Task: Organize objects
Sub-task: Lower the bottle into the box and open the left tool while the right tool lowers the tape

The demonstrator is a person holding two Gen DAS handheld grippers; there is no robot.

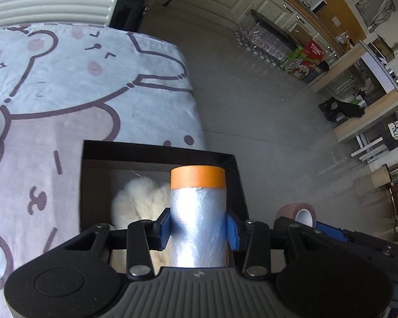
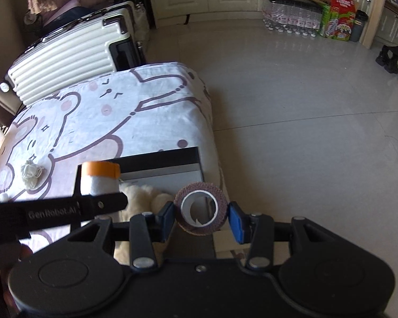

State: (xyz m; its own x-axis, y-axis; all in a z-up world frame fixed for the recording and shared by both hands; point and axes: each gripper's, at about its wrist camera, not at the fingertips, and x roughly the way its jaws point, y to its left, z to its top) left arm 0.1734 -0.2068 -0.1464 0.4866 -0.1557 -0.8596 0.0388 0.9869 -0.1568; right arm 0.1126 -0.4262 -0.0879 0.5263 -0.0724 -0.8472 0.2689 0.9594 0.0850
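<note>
My left gripper [image 1: 198,229] is shut on a roll of clear film with an orange tape end [image 1: 198,212], held upright over an open black box [image 1: 156,152]. A white fluffy item [image 1: 139,204] lies in the box. My right gripper [image 2: 202,216] is shut on a brownish-pink tape roll [image 2: 201,206] with a white core, just right of the box [image 2: 161,167]. The left gripper and its film roll [image 2: 100,179] show at the left of the right wrist view. The tape roll [image 1: 297,213] also shows at the right of the left wrist view.
The box sits near the right edge of a table covered by a bear-print cloth [image 2: 92,122]. A white yarn ball [image 2: 31,173] lies on the cloth at left. A cream suitcase [image 2: 71,50] stands behind the table. Bottles and cartons [image 2: 305,18] line the far cabinets.
</note>
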